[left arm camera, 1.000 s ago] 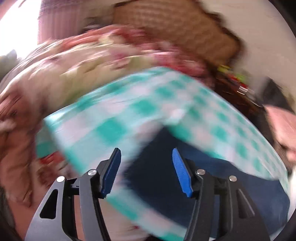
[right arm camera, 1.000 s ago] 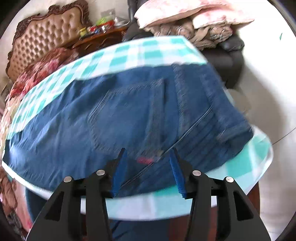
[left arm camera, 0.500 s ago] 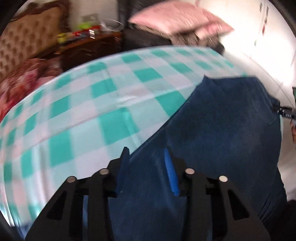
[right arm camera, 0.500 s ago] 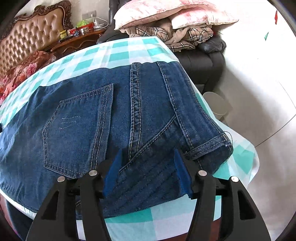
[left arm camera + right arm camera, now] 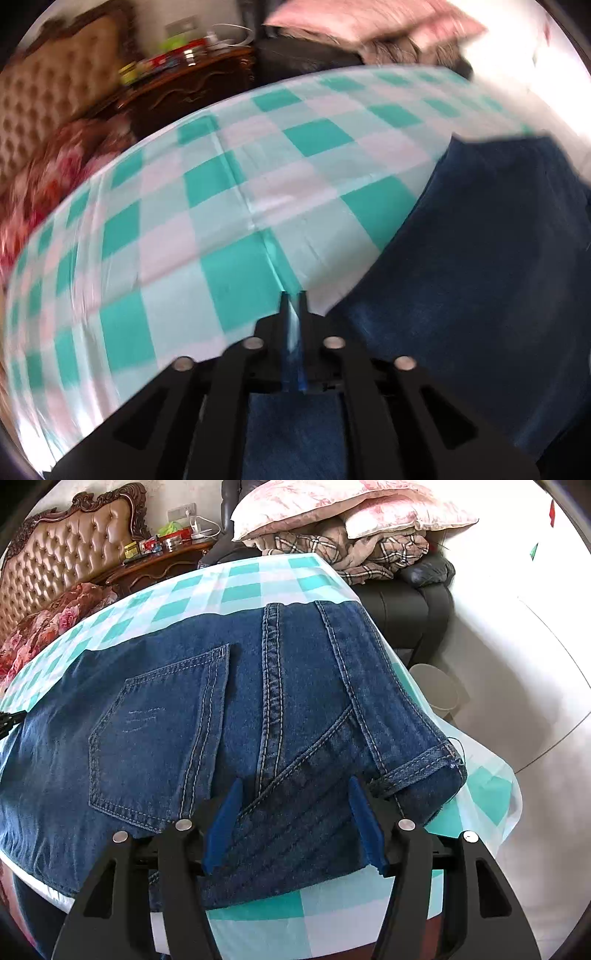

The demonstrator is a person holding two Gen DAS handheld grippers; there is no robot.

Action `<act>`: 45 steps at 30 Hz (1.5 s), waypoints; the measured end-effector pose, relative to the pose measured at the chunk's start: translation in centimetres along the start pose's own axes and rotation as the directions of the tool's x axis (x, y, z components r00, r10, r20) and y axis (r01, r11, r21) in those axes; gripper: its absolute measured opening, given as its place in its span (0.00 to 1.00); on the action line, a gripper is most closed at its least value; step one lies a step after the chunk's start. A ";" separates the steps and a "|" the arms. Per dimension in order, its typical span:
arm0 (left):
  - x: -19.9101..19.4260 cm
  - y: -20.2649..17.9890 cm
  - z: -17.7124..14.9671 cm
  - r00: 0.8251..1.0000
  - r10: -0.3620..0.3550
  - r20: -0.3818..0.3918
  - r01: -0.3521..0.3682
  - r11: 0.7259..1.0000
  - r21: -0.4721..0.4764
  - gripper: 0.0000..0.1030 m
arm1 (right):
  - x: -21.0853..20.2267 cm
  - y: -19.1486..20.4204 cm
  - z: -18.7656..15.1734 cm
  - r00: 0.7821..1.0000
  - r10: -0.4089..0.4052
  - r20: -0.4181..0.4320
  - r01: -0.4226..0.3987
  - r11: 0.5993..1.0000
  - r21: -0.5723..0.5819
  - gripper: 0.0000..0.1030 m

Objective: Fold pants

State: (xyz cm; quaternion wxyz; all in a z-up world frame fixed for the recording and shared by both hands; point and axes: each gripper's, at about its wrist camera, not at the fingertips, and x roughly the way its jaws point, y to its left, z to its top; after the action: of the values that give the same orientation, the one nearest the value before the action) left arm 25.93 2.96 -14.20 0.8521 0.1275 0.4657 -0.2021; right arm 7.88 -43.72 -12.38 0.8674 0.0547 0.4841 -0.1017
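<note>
Home bedroom: tufted headboard [image 5: 55,554], pillows [image 5: 332,502].

**Layout: pants on table, both grippers at near edge**

Pants [image 5: 229,716] lie flat on the tablecloth [image 5: 240,590], waist end toward the table's right corner, one back pocket [image 5: 155,738] left of the centre seam. Cloth stays bare behind the pants and at the near right corner. Right gripper [image 5: 293,823] sits over the waistband at the near edge, fingers spread either side of the fabric. In the left wrist view, left gripper [image 5: 293,332] is at the near edge too, fingers pressed together, pants [image 5: 480,277] to its right and under it, bare tablecloth [image 5: 221,206] ahead and left. Behind the table: headboard [image 5: 62,561] far left, nightstand [image 5: 162,561] beside it, pillows [image 5: 332,506] stacked on a chair [image 5: 413,605] right of that.
</note>
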 end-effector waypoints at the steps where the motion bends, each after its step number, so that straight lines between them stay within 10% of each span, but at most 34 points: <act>1: -1.7 0.3 -0.9 0.998 -0.007 0.060 0.011 0.998 -0.068 0.24 | -0.1 -0.1 0.0 1.000 0.006 -0.002 -0.006 1.000 0.000 0.56; 5: -5.4 1.5 -5.1 0.990 0.046 0.136 -0.019 0.981 -0.193 0.29 | -0.3 -0.3 0.2 1.000 0.026 0.005 -0.026 1.000 0.011 0.59; 10: -4.2 5.0 -8.3 0.968 0.252 0.002 -0.248 0.954 -0.169 0.30 | 0.1 0.5 0.4 1.000 -0.001 -0.001 0.001 1.000 -0.013 0.65; 12: -5.7 8.8 -8.8 0.913 0.407 -0.009 -0.392 0.874 -0.286 0.30 | 0.2 0.5 0.4 1.000 -0.003 -0.001 0.003 1.000 -0.003 0.65; 15: -10.2 12.9 -10.5 0.910 0.404 0.087 -0.317 0.817 -0.482 0.29 | 0.1 0.5 0.2 1.000 -0.006 -0.001 0.006 1.000 0.009 0.65; 20: -11.3 11.9 -13.8 0.967 0.244 0.074 -0.207 0.920 -0.332 0.37 | 0.1 0.7 0.1 1.000 -0.023 -0.005 0.023 1.000 0.018 0.66; 22: -9.6 11.3 -14.5 0.963 0.269 0.019 -0.254 0.929 -0.270 0.38 | 0.2 0.8 0.3 1.000 -0.028 -0.010 0.029 0.999 0.024 0.66; 24: -8.8 12.5 -15.2 0.930 0.367 -0.026 -0.358 0.885 -0.299 0.38 | 0.3 0.9 0.4 0.999 -0.031 -0.012 0.032 0.999 0.029 0.67; 27: -11.2 17.5 -17.1 0.859 0.511 -0.041 -0.443 0.700 -0.560 0.38 | 0.3 0.7 0.3 1.000 -0.023 -0.013 0.024 0.999 0.044 0.67; 33: -19.1 25.5 -26.3 0.855 0.519 0.002 -0.258 0.428 -0.866 0.38 | 0.0 0.8 0.0 0.999 -0.032 -0.005 0.032 0.998 0.047 0.67; 36: -21.7 28.3 -32.1 0.881 0.473 0.010 -0.155 0.308 -0.939 0.36 | 0.2 0.8 0.0 0.999 -0.037 0.002 0.037 0.997 0.060 0.67; 43: -21.7 27.6 -35.4 0.948 0.308 0.080 -0.047 0.384 -0.922 0.36 | 0.5 1.0 0.4 0.998 -0.061 -0.007 0.062 0.994 0.089 0.68; 45: -20.9 27.0 -34.9 0.958 0.280 0.058 -0.068 0.419 -0.905 0.09 | 0.5 1.0 0.4 0.998 -0.058 -0.008 0.059 0.994 0.087 0.68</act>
State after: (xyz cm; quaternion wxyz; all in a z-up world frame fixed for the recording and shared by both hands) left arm 2.44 45.76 -14.38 0.8478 -0.3158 0.3976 0.1530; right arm 8.68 -42.86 -12.58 0.8595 0.0784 0.4830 -0.1479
